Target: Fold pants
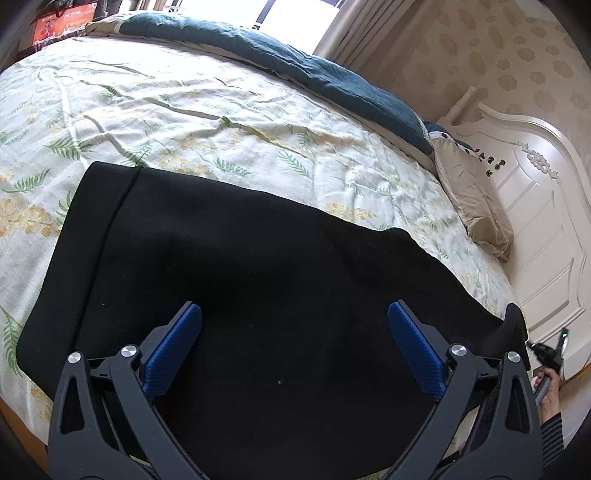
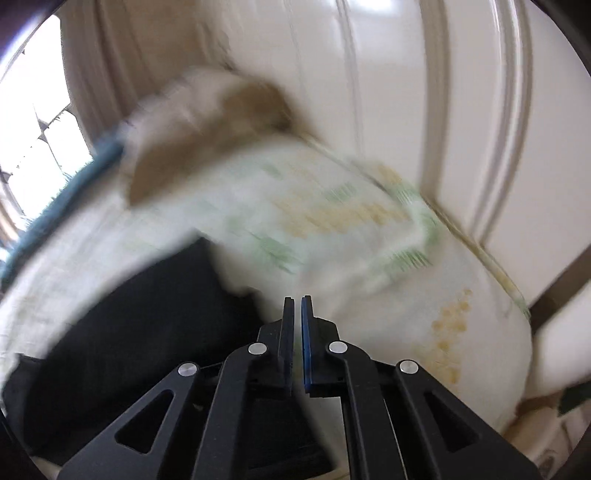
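Black pants (image 1: 258, 277) lie flat across the flowered bedsheet (image 1: 184, 110), waistband at the left. My left gripper (image 1: 294, 310) hovers low over the near part of the pants, its blue pads (image 1: 177, 350) wide apart with nothing between them. In the blurred right wrist view, my right gripper (image 2: 296, 299) is shut, with only a thin slit between the pads and no cloth in it. It sits over the sheet just right of the pants (image 2: 129, 314). In the left wrist view, a hand (image 1: 550, 387) holds that gripper at the pants' right end, where a black fold (image 1: 515, 325) stands up.
A dark teal blanket (image 1: 295, 62) runs along the far side of the bed. A tan pillow (image 1: 476, 206) leans by the white carved headboard (image 1: 535, 221). A bright window with curtains (image 1: 354, 26) is behind. The bed's near edge drops off at the lower left.
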`<state>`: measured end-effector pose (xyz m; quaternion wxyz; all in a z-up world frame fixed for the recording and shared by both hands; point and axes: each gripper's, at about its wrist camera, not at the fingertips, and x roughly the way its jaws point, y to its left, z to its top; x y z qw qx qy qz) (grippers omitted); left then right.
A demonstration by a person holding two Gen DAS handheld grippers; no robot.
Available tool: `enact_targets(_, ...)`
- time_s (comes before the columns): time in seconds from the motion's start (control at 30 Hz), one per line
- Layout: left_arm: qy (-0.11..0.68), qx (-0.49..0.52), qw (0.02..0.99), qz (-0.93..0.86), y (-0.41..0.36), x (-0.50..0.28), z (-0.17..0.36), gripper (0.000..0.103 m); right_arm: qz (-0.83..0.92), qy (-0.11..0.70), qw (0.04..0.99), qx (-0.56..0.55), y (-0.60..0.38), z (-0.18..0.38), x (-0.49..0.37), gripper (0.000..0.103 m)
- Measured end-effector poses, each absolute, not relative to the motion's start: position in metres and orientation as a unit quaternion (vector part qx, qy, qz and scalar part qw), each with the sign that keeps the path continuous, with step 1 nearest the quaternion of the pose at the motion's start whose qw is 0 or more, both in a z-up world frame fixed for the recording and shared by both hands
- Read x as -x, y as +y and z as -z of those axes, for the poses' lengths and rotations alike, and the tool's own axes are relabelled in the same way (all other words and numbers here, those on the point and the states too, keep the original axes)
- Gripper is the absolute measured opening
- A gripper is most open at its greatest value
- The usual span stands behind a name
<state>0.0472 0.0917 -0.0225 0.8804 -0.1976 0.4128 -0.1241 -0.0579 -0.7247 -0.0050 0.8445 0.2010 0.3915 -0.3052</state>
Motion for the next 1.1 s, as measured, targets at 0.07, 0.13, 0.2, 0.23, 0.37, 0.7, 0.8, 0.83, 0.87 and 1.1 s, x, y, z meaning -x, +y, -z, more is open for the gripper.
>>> enact_targets(0.07,0.411,0.198,0.881,0.126,0.092,-0.047,0.023,0.100,0.300,0.345,0.849,-0.266,-0.729,0.000,0.073,0.004)
enact_targets(0.13,0.411,0.197,0.881,0.128,0.092,-0.047,0.022,0.100,0.260,0.286,0.860,-0.334,-0.716,-0.013,0.088,0.007)
enact_targets(0.2,0.411,0.199,0.880,0.130,0.093,-0.046,0.022,0.100,0.209,0.251,0.867,-0.378,-0.699,-0.020,0.093,0.022)
enact_targets(0.23,0.410,0.203,0.879,0.131,0.094,-0.046,0.022,0.100,0.188,0.245,0.862,-0.401,-0.692,-0.018,0.092,0.044)
enact_targets(0.37,0.406,0.213,0.878,0.137,0.097,-0.045,0.023,0.100,0.154,0.274,0.825,-0.469,-0.677,0.010,0.074,0.055)
enact_targets(0.7,0.396,0.207,0.882,0.148,0.096,-0.041,0.024,0.100,0.232,0.212,0.803,-0.506,-0.692,0.035,0.060,0.019)
enact_targets(0.8,0.392,0.210,0.883,0.149,0.097,-0.041,0.025,0.100,0.232,0.201,0.804,-0.509,-0.692,0.034,0.069,0.008)
enact_targets(0.83,0.392,0.211,0.883,0.150,0.098,-0.041,0.025,0.100,0.231,0.196,0.808,-0.506,-0.689,0.030,0.074,0.008)
enact_targets(0.87,0.392,0.210,0.883,0.152,0.098,-0.041,0.025,0.100,0.232,0.190,0.814,-0.498,-0.687,0.024,0.080,0.007)
enact_targets(1.1,0.390,0.237,0.875,0.162,0.105,-0.042,0.026,0.100,0.257,0.162,0.817,-0.491,-0.685,0.018,0.140,0.007)
